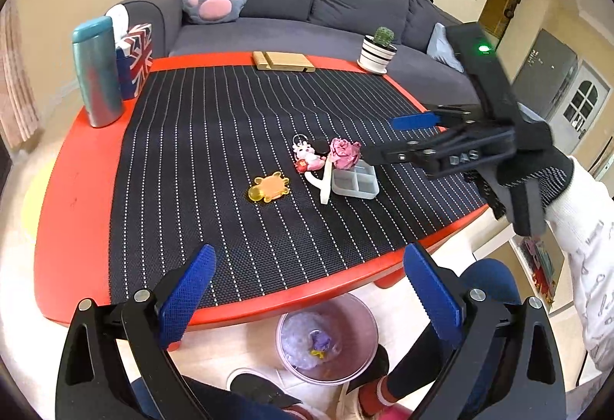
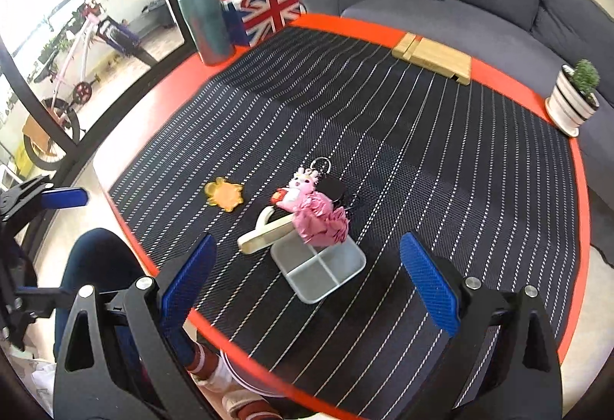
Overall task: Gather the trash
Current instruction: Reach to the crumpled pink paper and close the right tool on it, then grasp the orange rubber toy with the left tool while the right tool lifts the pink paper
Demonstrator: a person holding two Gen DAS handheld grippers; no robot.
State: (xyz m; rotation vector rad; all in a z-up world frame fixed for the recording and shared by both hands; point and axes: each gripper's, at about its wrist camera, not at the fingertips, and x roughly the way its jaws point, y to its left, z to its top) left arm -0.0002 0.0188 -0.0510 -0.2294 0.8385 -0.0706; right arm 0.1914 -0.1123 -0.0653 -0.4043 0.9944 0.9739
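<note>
Your right gripper [image 2: 309,281] was spread wide, empty, aimed at the crumpled pink paper [image 2: 322,222], which sat on the rim of the clear divided tray [image 2: 326,272] mid-mat. Left gripper [image 1: 309,289] was also spread, empty, above the pink bin [image 1: 326,337].
</note>
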